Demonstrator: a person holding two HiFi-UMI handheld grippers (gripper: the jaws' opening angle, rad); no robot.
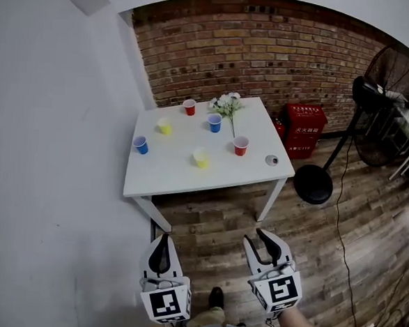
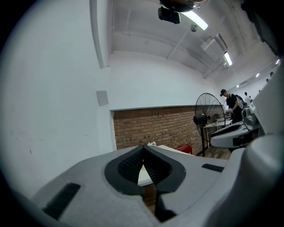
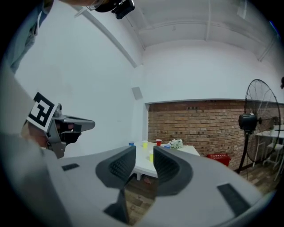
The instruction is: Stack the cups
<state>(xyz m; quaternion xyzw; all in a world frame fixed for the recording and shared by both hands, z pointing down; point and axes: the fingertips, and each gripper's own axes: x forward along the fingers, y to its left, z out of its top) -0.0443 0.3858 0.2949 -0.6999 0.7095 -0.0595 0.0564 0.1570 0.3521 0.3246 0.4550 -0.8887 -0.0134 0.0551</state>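
Six small cups stand apart on a white table [image 1: 179, 177]: a red cup [image 1: 189, 106], a blue cup [image 1: 214, 122], a yellow cup [image 1: 164, 126], a second blue cup [image 1: 141, 144], a second yellow cup [image 1: 201, 158] and a second red cup [image 1: 241, 145]. Both grippers hang over the wooden floor, well short of the table and pointing toward it. My left gripper [image 1: 162, 237] [image 2: 143, 150] is shut, its tips touching, with nothing held. My right gripper [image 1: 255, 236] [image 3: 144, 153] is open and empty; the far cups show through its gap.
A bunch of white flowers [image 1: 227, 105] lies at the table's far side and a small round object [image 1: 272, 160] near its right edge. A black standing fan [image 1: 376, 101] and a red box [image 1: 304, 129] stand to the right, before the brick wall. A white wall runs along the left.
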